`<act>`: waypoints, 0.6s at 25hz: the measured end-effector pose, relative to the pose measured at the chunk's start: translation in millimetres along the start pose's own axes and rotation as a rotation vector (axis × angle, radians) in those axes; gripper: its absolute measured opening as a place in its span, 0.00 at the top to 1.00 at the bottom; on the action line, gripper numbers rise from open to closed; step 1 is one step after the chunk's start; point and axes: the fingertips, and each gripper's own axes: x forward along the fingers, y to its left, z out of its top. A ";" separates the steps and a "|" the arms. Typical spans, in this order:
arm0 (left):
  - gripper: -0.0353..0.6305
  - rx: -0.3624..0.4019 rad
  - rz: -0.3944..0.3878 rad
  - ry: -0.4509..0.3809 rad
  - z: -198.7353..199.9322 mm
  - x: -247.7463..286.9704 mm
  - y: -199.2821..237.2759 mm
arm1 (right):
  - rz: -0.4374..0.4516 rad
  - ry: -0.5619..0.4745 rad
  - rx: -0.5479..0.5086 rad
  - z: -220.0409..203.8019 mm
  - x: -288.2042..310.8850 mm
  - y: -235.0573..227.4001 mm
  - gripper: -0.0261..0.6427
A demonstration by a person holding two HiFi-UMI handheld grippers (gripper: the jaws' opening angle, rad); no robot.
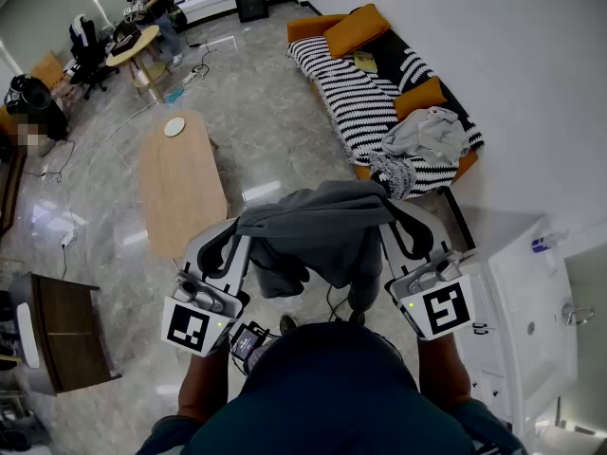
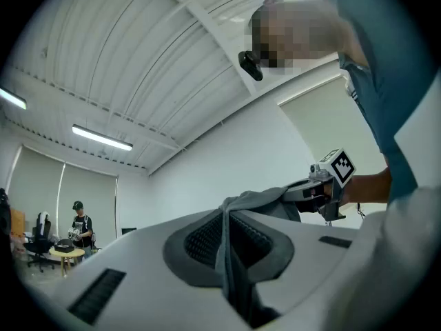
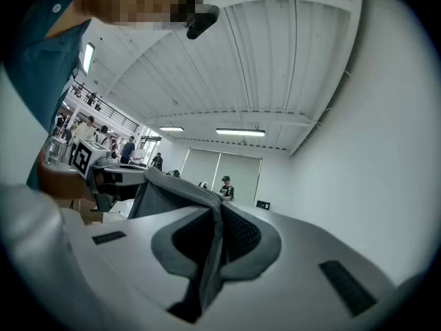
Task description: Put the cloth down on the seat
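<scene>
Both jaws clamped: left hand-held gripper (image 1: 245, 227) and right hand-held gripper (image 1: 389, 214) each pinch a top edge of the grey cloth (image 1: 318, 226), held in the air well short of the striped sofa seat (image 1: 346, 98). Long axis runs left-right between the grippers, bulk drooping down. Risk: letting go early drops it on the floor (image 1: 266, 112) (or onto the clothes pile (image 1: 427, 140) on the sofa).

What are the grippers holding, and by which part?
One grey cloth: the left gripper pinches its upper edge at one end, the right gripper at the other, and it hangs between them.
</scene>
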 end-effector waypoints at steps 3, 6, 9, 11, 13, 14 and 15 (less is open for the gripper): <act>0.91 0.000 -0.001 0.001 -0.3 -0.3 0.5 | -0.012 0.021 0.034 -1.0 0.8 1.4 0.92; 0.91 -0.002 -0.002 0.000 -0.1 0.2 -0.9 | -0.013 0.023 0.052 -2.5 -1.0 2.3 0.92; 0.91 -0.004 -0.004 -0.004 1.1 0.5 -0.4 | -0.015 0.021 0.051 -2.2 -1.4 2.9 0.92; 0.91 -0.008 -0.003 -0.008 1.8 0.8 0.5 | -0.012 0.008 0.020 -1.3 -0.9 1.9 0.92; 0.91 -0.010 -0.001 -0.012 2.3 0.6 -0.3 | -0.013 0.000 0.021 -0.9 -1.7 2.4 0.92; 0.91 -0.011 0.001 -0.014 2.4 0.5 -1.5 | -0.017 0.003 0.037 -1.6 -2.9 3.3 0.92; 0.91 -0.010 0.004 -0.017 2.4 0.5 -3.2 | -0.022 0.007 0.047 -2.5 -4.4 3.8 0.91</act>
